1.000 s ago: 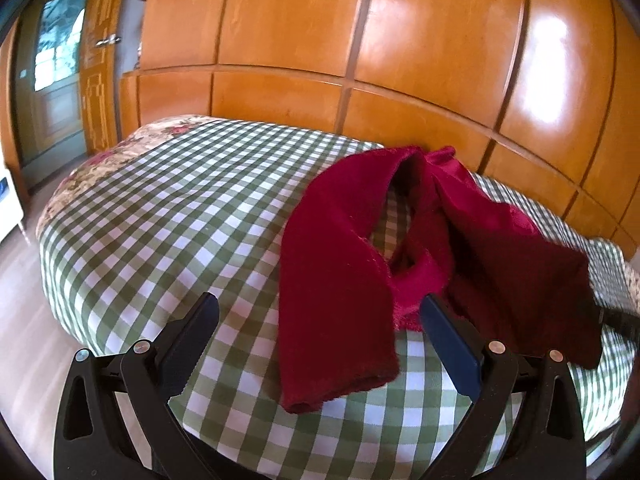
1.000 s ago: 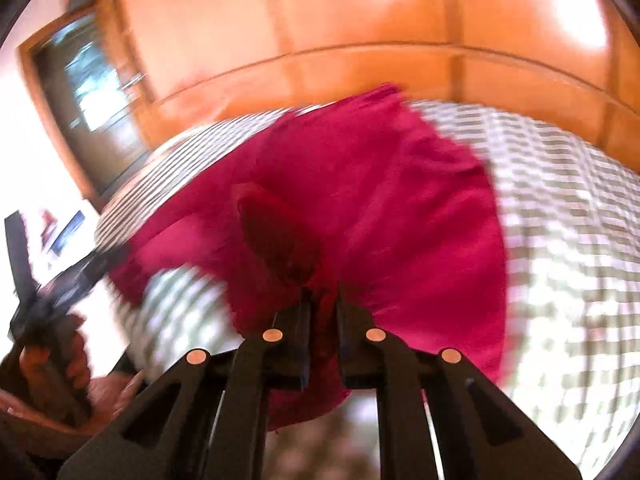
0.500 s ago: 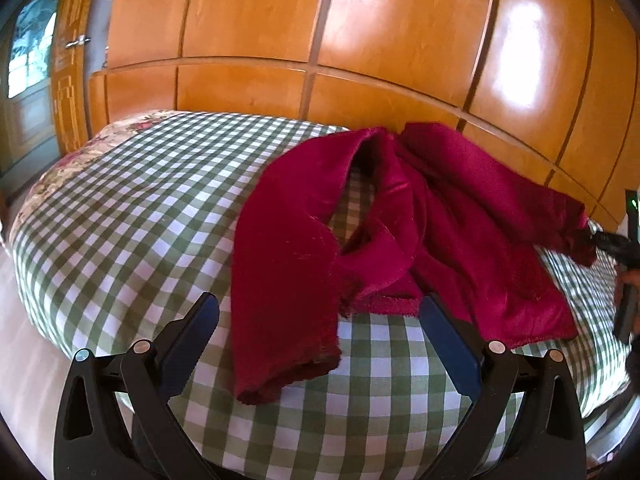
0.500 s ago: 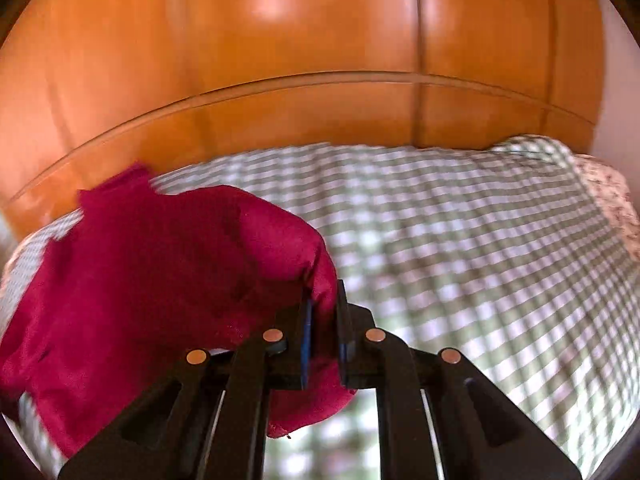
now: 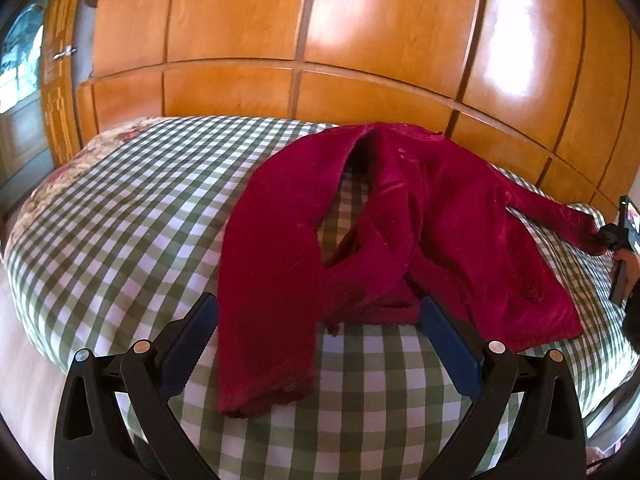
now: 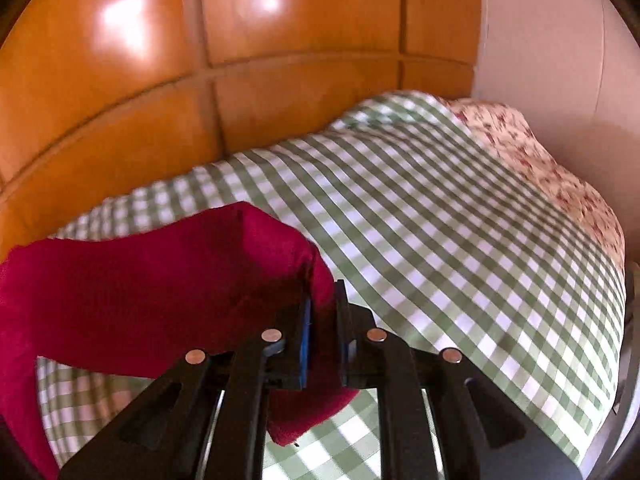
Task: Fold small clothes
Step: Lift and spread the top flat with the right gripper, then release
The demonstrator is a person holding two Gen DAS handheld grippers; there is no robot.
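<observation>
crimson garment lies spread on the checked bed, unfolded; my right gripper, jaws just easing apart, has its sleeve end between them; left gripper gapes empty. folding's barely begun.

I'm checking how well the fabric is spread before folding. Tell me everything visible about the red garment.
The red garment is deep crimson, plush and velvety. It lies rumpled on the green checked bedcover, one long part stretched toward the open left gripper, untouched by it. A far end is drawn out sideways between the right gripper jaws, which have just been opening slightly.
</observation>
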